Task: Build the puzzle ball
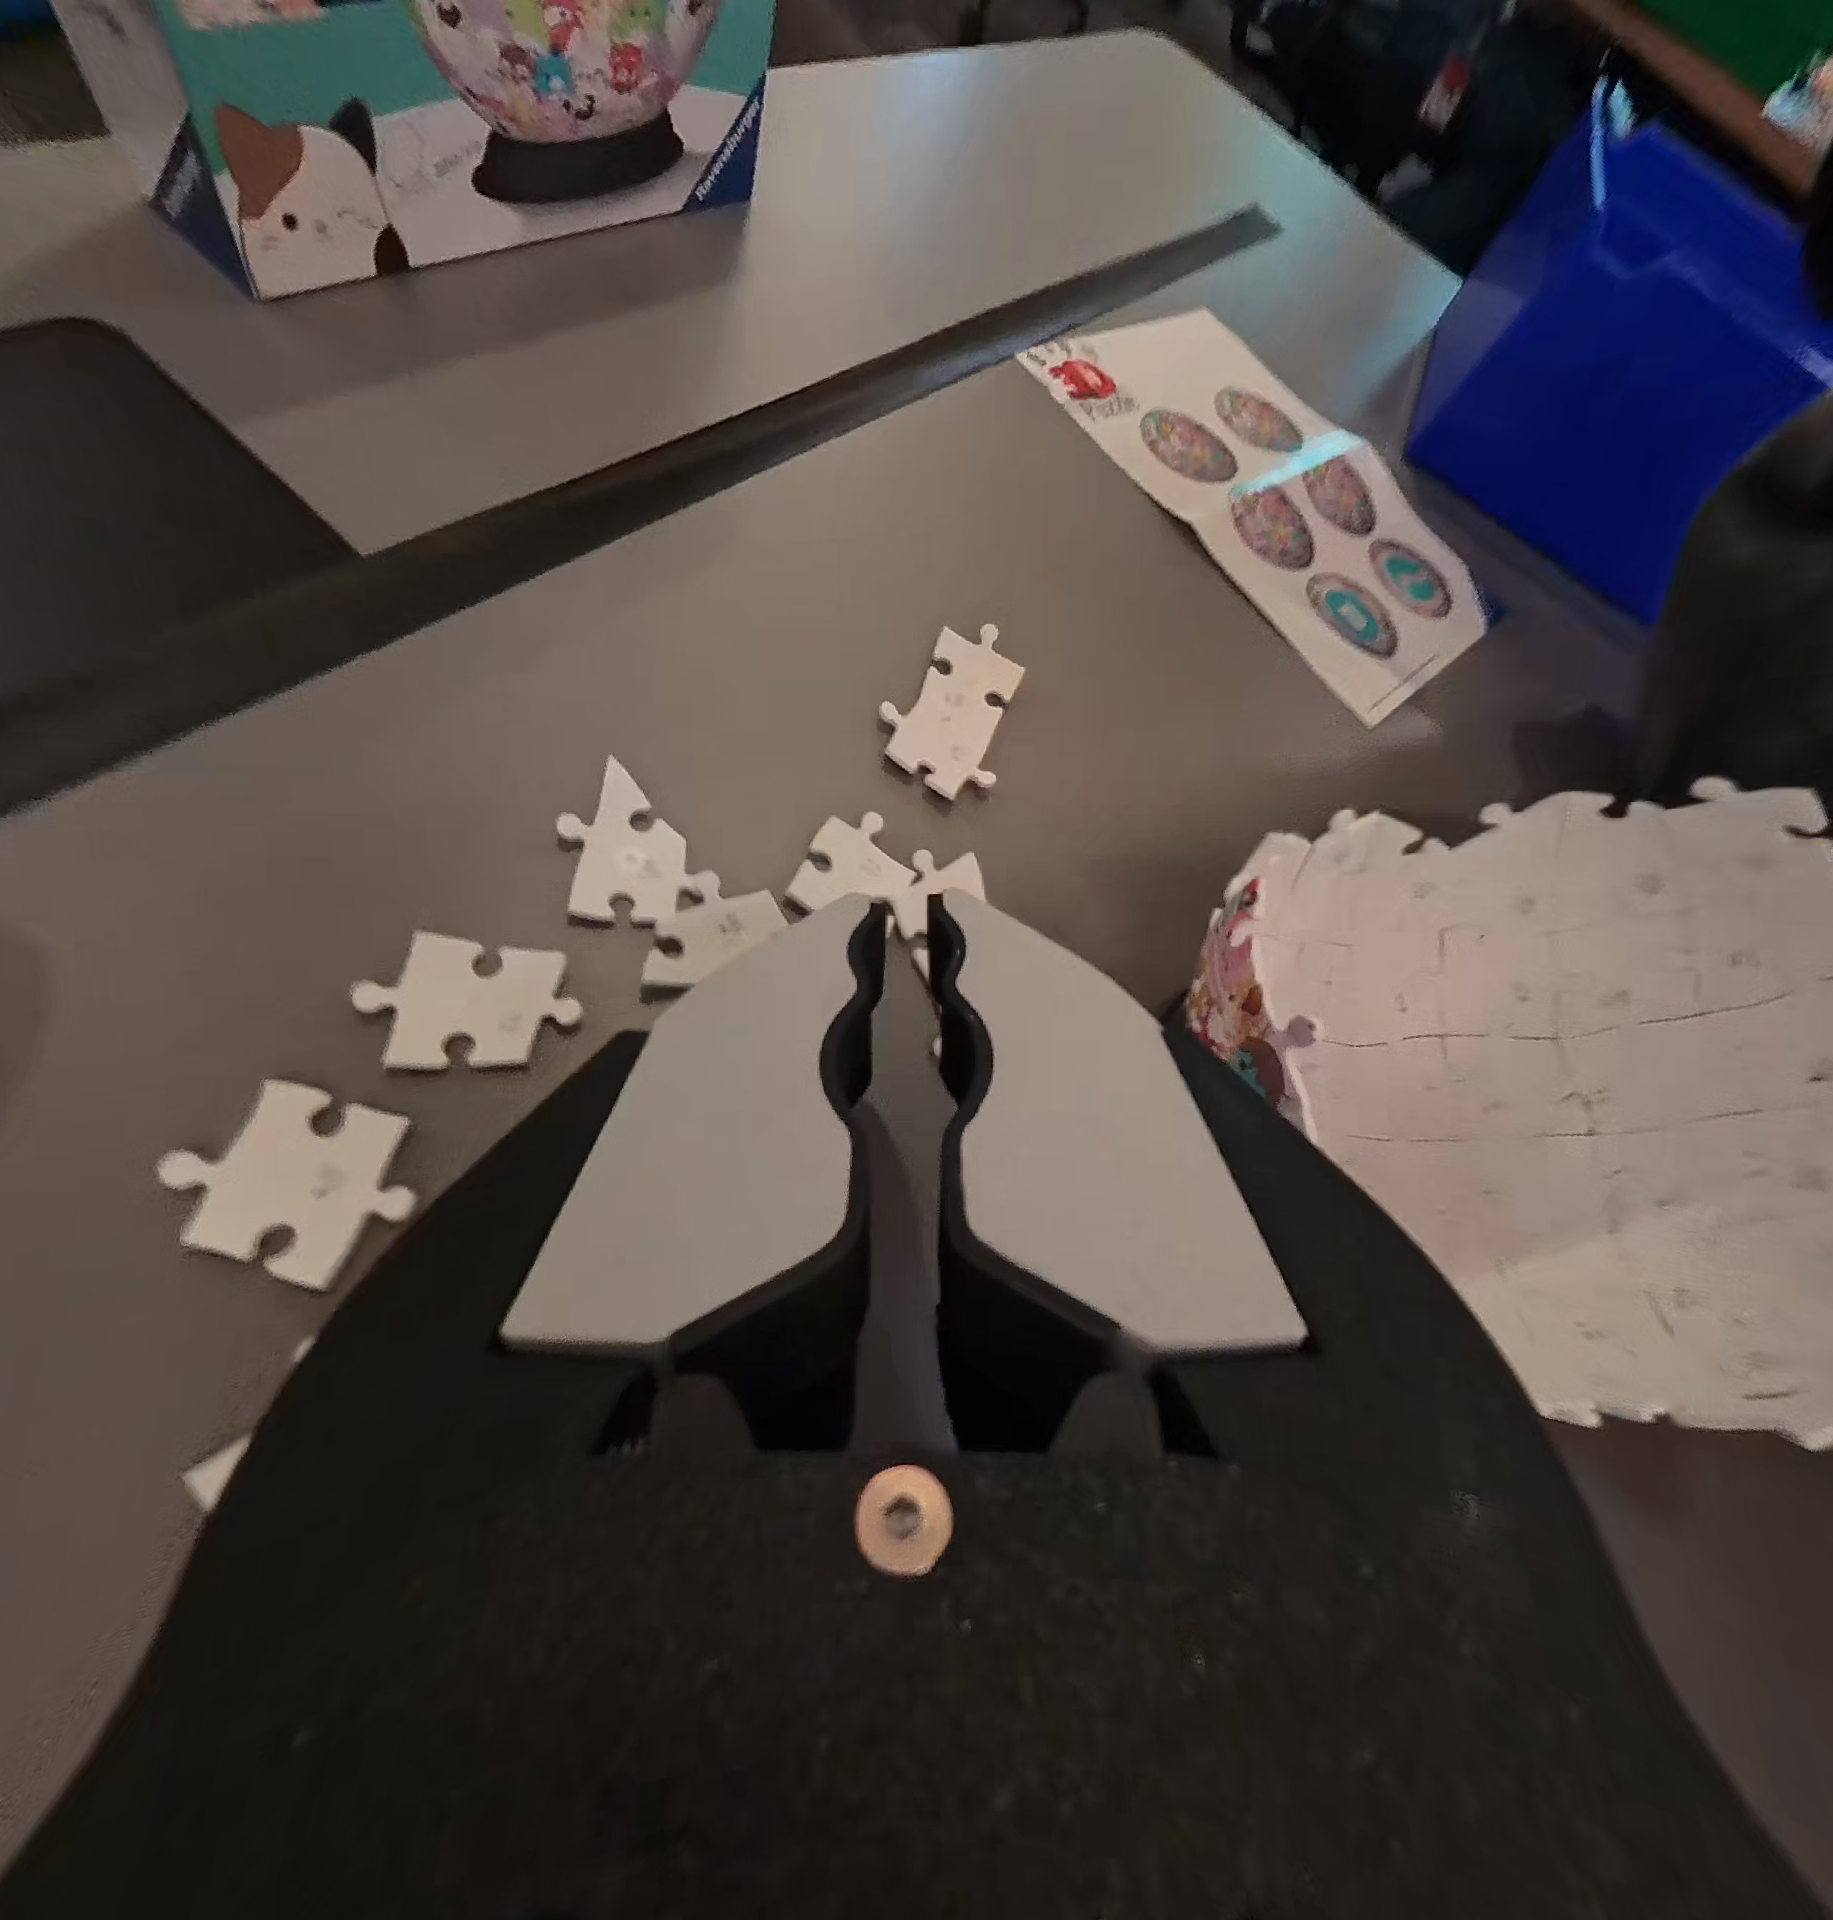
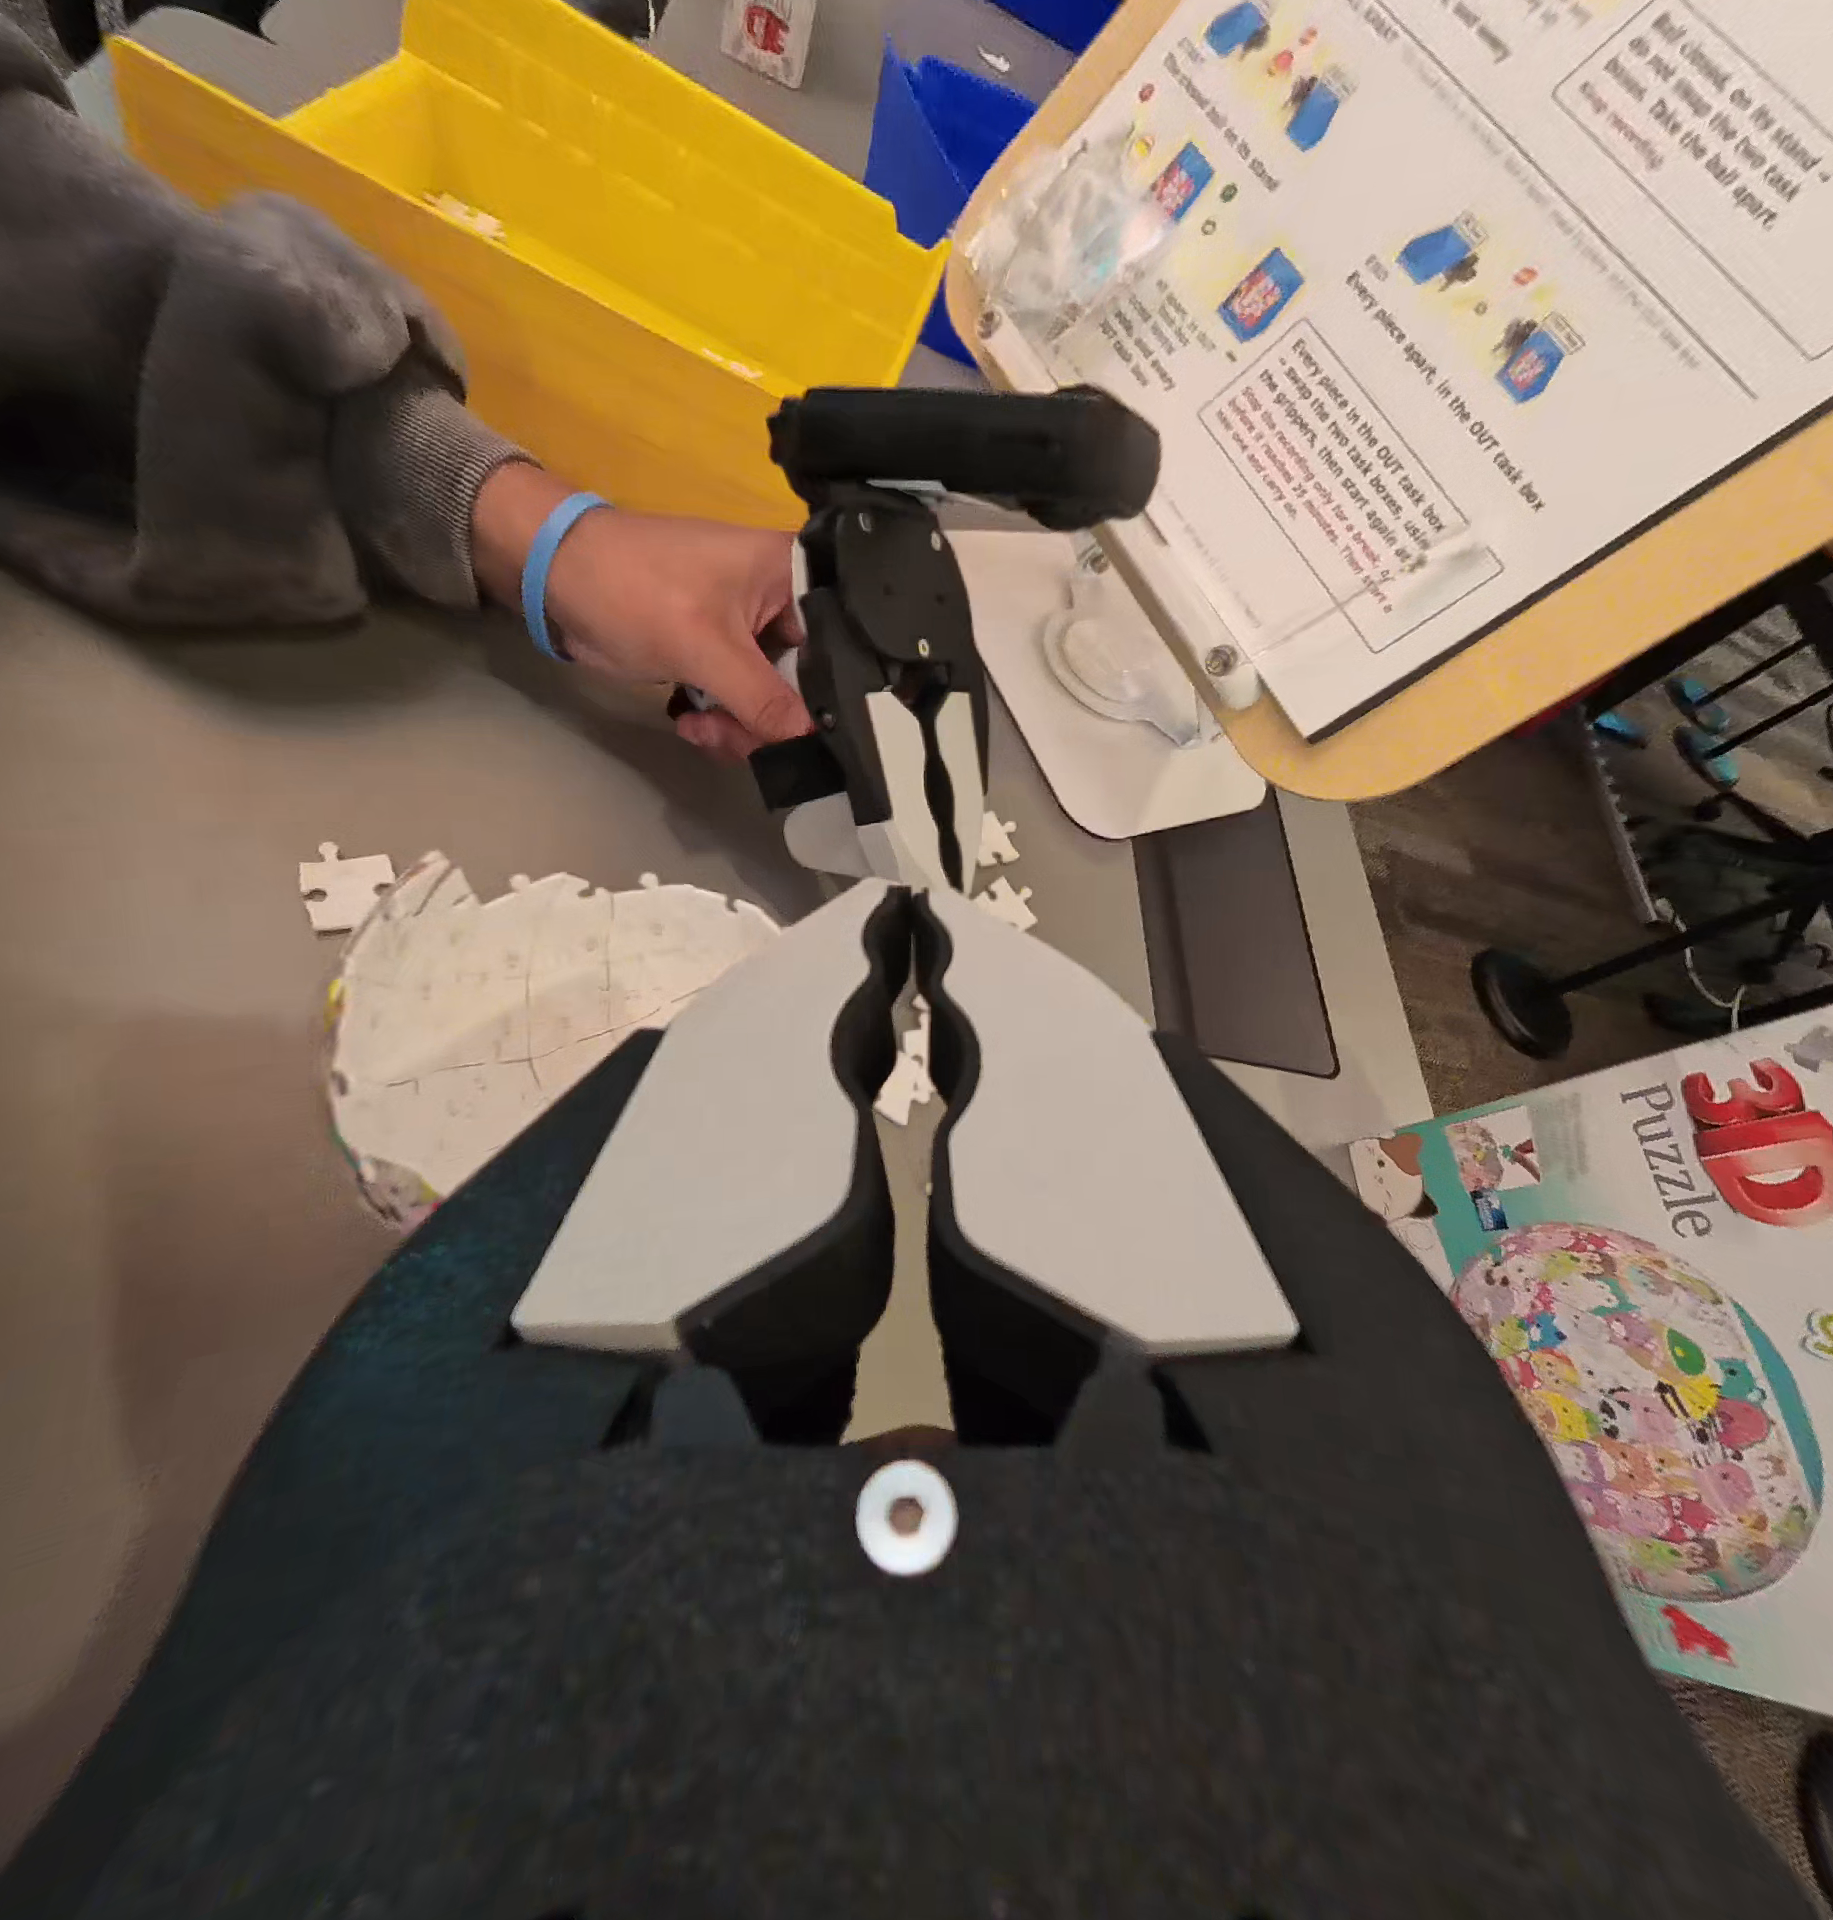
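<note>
The puzzle ball is roughly half built: a curved shell of joined pieces lies on the grey table, loose pieces scattered beside it await fitting, while the left gripper and right gripper hover nearly closed, empty.

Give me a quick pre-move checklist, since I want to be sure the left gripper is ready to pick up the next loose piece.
1. Left gripper over the loose pieces: ok, its tips sit at the cluster.
2. Left gripper holding a piece: cannot tell; the jaws are nearly shut with a narrow gap.
3. Right gripper free: ok, shut with nothing between its tips.
4. Partial ball shell within reach: ok, it lies just right of the pieces, white inside facing up.
5. Spare pieces available: ok, several lie white side up on the table.
</note>
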`<state>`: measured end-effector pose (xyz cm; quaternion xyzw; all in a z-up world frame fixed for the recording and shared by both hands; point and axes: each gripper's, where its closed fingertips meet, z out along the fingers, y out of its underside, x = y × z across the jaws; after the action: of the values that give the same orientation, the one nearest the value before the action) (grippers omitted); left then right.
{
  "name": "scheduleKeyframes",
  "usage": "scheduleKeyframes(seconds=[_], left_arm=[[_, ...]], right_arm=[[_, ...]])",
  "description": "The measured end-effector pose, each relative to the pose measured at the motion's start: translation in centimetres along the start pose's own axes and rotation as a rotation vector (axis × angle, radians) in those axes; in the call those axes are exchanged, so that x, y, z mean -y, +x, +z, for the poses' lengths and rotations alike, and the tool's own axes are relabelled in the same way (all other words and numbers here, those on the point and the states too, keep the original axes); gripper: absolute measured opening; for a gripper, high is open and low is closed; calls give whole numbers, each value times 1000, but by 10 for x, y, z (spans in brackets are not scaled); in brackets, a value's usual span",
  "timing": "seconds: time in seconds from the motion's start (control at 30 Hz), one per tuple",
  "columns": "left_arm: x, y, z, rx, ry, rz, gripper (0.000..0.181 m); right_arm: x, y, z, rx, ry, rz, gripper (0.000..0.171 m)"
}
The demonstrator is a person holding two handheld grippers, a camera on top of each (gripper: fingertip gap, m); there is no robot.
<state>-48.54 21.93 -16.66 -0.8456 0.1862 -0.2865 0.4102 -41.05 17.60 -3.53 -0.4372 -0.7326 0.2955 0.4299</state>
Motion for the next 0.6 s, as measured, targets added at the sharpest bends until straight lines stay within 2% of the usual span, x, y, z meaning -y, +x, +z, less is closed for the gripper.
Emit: scheduleKeyframes(seconds=[0.1,0.13,0.17,0.27,0.33,0.4,0.5,0.6], left_arm=[[-18,3,0,-21,-8,-58,7],[-25,4,-1,-8,-14,-55,6],[-27,7,-3,7,-14,-40,5],[-24,14,-10,78,45,42,2],[-24,18,-9,81,52,52,0],[-29,20,-5,39,14,27,1],[-39,26,1,-16,-62,11,1],[-51,29,10,-19,-157,33,0]], right_arm=[[7,-12,-2,-12,-9,-85,0],[9,-27,1,60,-19,-158,0],[5,-43,4,138,-68,-281,0],[-9,-38,19,119,-303,-675,0],[-8,-46,34,253,-322,-853,0],[-12,-59,48,440,-302,-934,0],[-36,-64,57,671,-400,-962,0],[-52,-67,66,786,-419,-979,0]])
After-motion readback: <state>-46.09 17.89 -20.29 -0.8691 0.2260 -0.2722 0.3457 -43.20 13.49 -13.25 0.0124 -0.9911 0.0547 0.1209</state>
